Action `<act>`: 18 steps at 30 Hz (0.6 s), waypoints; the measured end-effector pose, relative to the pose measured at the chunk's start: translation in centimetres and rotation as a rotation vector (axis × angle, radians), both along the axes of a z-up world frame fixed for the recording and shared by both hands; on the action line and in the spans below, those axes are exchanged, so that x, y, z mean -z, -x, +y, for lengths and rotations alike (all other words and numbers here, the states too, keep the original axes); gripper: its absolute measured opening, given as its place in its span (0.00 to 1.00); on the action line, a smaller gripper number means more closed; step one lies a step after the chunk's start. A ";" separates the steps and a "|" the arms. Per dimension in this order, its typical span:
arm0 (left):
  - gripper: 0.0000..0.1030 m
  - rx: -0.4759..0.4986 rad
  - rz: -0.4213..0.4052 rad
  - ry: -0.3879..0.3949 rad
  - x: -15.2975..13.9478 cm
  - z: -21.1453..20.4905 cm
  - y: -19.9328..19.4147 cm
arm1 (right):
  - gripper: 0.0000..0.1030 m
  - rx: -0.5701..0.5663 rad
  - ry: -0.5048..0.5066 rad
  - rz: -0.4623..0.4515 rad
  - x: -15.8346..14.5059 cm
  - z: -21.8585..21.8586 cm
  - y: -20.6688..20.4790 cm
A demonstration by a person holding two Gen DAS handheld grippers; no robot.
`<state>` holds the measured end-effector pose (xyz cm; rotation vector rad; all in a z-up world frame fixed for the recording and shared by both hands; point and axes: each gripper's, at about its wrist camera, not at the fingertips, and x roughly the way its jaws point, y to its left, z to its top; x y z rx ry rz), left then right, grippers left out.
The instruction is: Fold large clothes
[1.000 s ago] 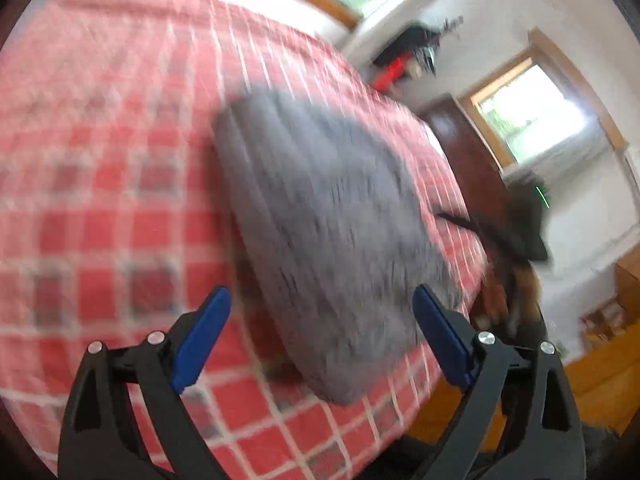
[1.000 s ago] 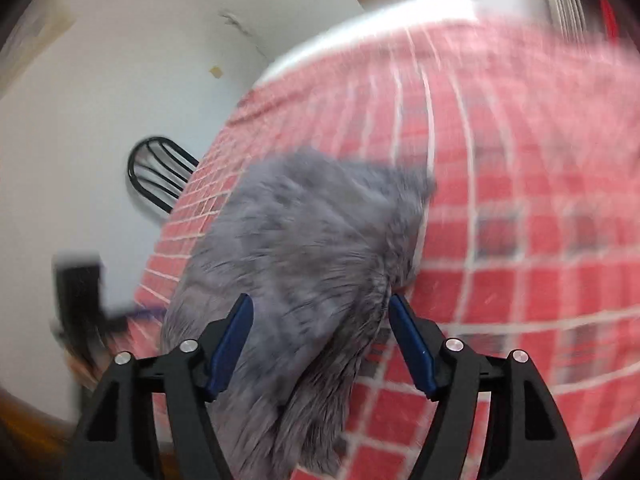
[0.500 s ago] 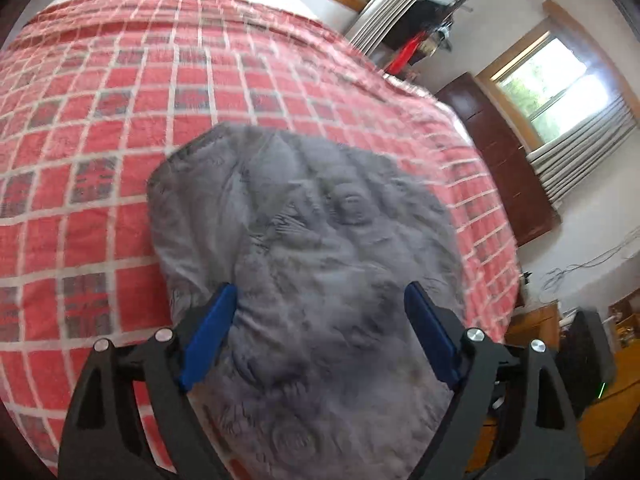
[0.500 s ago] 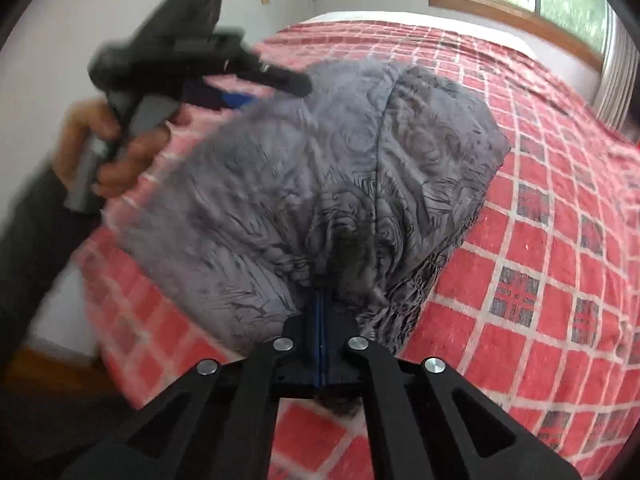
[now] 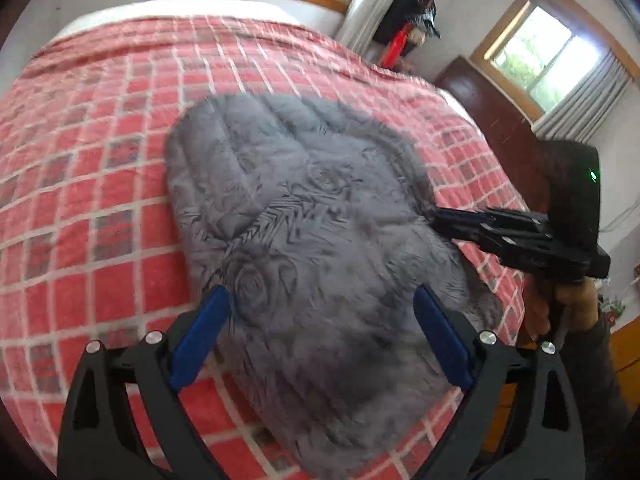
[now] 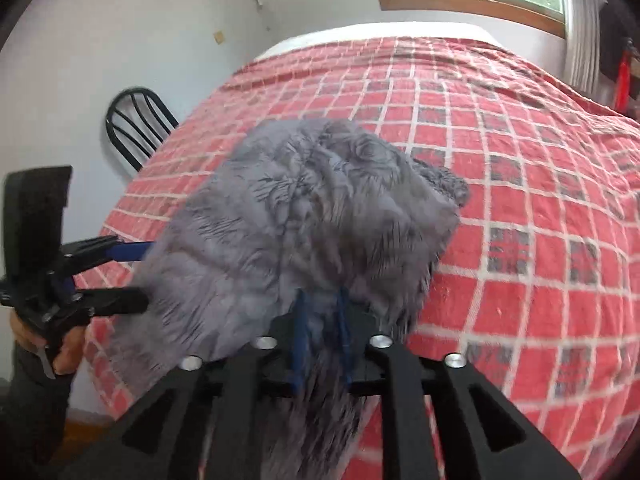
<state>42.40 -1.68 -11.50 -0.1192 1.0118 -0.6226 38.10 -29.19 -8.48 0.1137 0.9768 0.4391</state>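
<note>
A grey fuzzy garment (image 5: 316, 240) with an embossed rose pattern lies folded on the red checked bed (image 5: 92, 184). My left gripper (image 5: 320, 332) is open, its blue pads straddling the garment's near end without gripping it. My right gripper (image 6: 322, 320) is shut on the grey garment's near edge (image 6: 304, 232) and lifts it a little. The right gripper shows in the left wrist view (image 5: 440, 216) at the garment's right edge. The left gripper shows in the right wrist view (image 6: 136, 276), open at the garment's left side.
A black chair (image 6: 136, 128) stands by the white wall left of the bed. A dark wooden cabinet (image 5: 492, 120) and a window (image 5: 548, 56) are to the right. The bed's near edge drops to a wooden floor (image 5: 624, 356).
My right gripper went from open to shut on the garment's edge and has lifted it. My left gripper stayed open and shifted over the garment's near end.
</note>
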 end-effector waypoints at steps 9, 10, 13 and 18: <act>0.97 -0.314 -0.332 -0.347 -3.7 2.3 16.0 | 0.96 0.223 0.272 -0.225 -2.5 2.8 17.1; 0.97 -0.316 -0.328 -0.348 -3.7 2.3 17.6 | 0.96 0.214 0.248 -0.212 -2.4 3.1 18.0; 0.97 -0.358 -0.309 -0.347 -3.6 2.9 22.1 | 0.96 0.209 0.160 -0.188 -1.7 3.4 22.2; 0.97 -0.388 -0.312 -0.303 -5.5 3.6 27.2 | 0.96 0.295 0.232 -0.231 -3.1 4.4 27.1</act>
